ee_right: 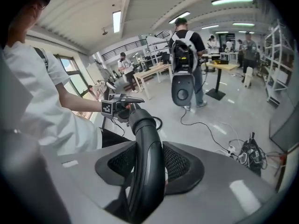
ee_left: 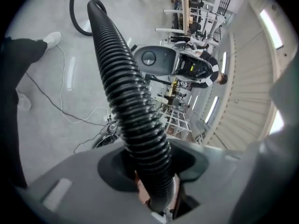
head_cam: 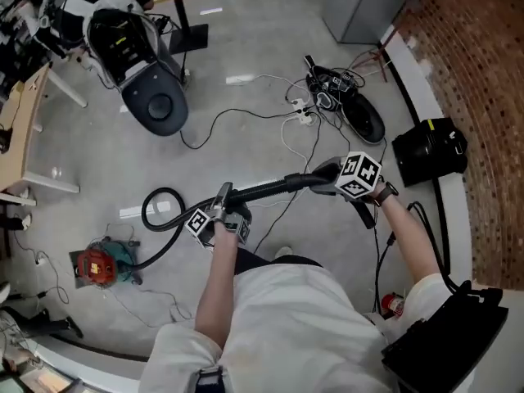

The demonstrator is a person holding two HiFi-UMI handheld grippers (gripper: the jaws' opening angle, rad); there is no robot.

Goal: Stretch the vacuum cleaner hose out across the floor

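Head view, hose [head_cam: 266, 189] held above the floor [head_cam: 246, 56], its loop trailing to a red vacuum cleaner [head_cam: 98, 264], left gripper view, left hand-held gripper [ee_left: 156, 190] clamped on ribbed hose, right gripper view, right hand-held gripper [ee_right: 148, 171] clamped on its smooth curved end

Hose [ee_right: 145, 171] lower end cut off by bottom edge.
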